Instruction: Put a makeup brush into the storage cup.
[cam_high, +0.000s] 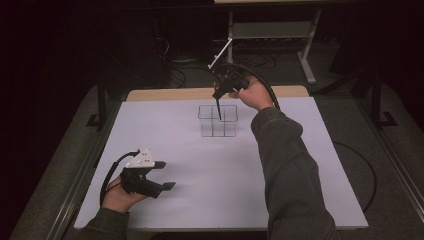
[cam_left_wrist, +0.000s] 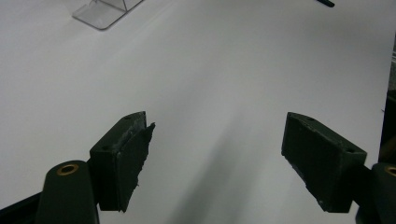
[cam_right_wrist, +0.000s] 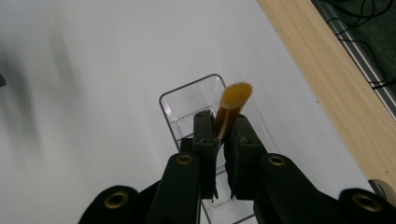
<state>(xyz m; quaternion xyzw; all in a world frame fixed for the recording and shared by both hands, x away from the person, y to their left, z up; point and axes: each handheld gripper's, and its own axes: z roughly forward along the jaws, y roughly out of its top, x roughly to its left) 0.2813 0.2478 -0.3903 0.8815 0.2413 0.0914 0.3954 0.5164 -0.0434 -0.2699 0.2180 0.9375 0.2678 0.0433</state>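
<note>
A clear, compartmented plastic organizer (cam_high: 217, 121) stands on the white table top toward the far middle. My right gripper (cam_high: 218, 103) points down over its back compartments and is shut on a slim brush (cam_high: 219, 114). In the right gripper view the jaws of the right gripper (cam_right_wrist: 223, 122) pinch the brush's brown ferrule, and its tan bristle tip (cam_right_wrist: 236, 95) sticks out past them above the organizer (cam_right_wrist: 187, 100). My left gripper (cam_high: 166, 175) rests at the near left of the table, open, with nothing between its fingers (cam_left_wrist: 128, 154). A corner of the organizer (cam_left_wrist: 100, 14) shows far beyond the left gripper (cam_left_wrist: 217, 128).
The white sheet (cam_high: 200, 190) covers the table, with a wooden strip (cam_high: 165, 93) along the far edge. A black cable (cam_high: 367, 172) loops off the right side. A metal stand (cam_high: 272, 30) sits on the dark floor behind the table.
</note>
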